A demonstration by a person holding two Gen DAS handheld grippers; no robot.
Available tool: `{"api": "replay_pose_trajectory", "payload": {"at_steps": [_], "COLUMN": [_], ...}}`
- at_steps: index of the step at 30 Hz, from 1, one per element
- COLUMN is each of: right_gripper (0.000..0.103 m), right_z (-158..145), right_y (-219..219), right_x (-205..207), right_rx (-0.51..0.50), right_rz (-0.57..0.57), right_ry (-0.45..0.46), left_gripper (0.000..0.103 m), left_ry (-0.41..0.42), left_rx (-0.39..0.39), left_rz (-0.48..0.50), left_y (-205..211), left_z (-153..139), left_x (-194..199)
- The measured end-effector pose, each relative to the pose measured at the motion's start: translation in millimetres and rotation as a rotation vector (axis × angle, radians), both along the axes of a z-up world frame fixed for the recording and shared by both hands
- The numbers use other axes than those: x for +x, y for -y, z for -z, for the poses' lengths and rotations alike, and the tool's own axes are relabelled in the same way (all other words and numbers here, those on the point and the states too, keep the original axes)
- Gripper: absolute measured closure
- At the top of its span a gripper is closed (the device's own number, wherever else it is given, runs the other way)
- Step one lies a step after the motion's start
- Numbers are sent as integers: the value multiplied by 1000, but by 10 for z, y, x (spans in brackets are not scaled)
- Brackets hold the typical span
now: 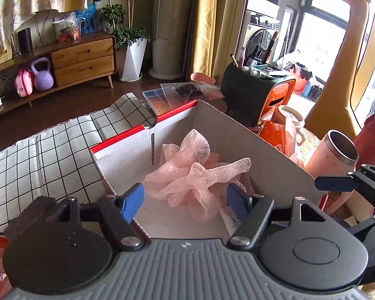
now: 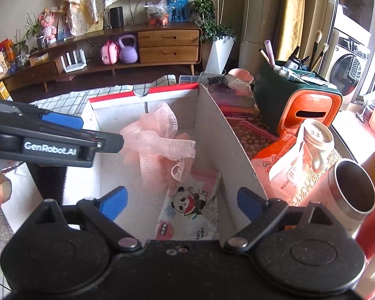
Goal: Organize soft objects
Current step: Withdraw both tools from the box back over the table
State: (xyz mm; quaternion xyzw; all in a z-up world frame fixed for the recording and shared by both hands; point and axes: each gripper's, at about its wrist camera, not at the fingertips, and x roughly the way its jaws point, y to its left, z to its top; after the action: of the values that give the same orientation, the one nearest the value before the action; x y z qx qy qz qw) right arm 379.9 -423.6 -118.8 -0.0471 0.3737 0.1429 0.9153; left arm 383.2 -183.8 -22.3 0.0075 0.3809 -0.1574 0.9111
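My left claw (image 1: pixel 185 197) hangs over the near end of the cardboard box (image 1: pixel 250 135), its blue fingers spread wide apart with nothing between them. The pink mesh bath pouf (image 1: pixel 187 172) lies inside the box, in front of the claw and a little lower, its loose folds reaching toward the gap between the fingertips but, as far as I can tell, not touching either pad. My right claw (image 2: pixel 181 200) is also spread and empty, poised over the right side of the same box, with the box's right wall running just inside its right finger. Below it, against that wall, lies a tissue pack printed with a panda (image 2: pixel 190 210), and the pouf (image 2: pixel 157 137) sits just beyond the pack, partly draped over its far end.

I judge that both soft things are already in the box, so the step in hand is either to let go cleanly or to tidy them. To do it well, I keep my fingers wide and lift straight up so the netting does not snag on a pad and drag out. If I press the pouf down, I should come from above its middle, since the mesh will spring back and spill over the rim. On the crowded worktop to the right, the steel cup (image 2: pixel 355 190) stands near my right finger; I should steer clear of it.
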Motion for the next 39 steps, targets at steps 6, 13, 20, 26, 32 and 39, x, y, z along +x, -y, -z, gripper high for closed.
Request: {"api": "replay_pose_trajectory", "payload": {"at_steps": [6, 13, 20, 26, 32, 39], "right_gripper": [3, 0, 0, 0, 0, 0], "right_z": [-181, -397, -527, -596, -591, -481], "right_y": [-9, -106, -297, -471, -708, -1014], "right_x": [-244, -569, -852, -1054, -1215, -1302], "right_rx": [36, 67, 93, 125, 144, 147], "right_rz": [4, -11, -37, -60, -98, -146], "right_ry": [26, 67, 88, 100, 99, 79], "left_gripper": [30, 23, 21, 17, 7, 0], "left_ry": [39, 75, 83, 92, 111, 143], "left_rx": [-7, -25, -35, -65, -76, -76], "left_rz": [6, 6, 1, -38, -98, -137], "left_y": [-116, -356, -690, -1093, -1534, -1921], "left_z": [-277, -527, -677, -776, -782, -714], "left_x": [-349, -781, -1164, -1455, -1714, -1926]}}
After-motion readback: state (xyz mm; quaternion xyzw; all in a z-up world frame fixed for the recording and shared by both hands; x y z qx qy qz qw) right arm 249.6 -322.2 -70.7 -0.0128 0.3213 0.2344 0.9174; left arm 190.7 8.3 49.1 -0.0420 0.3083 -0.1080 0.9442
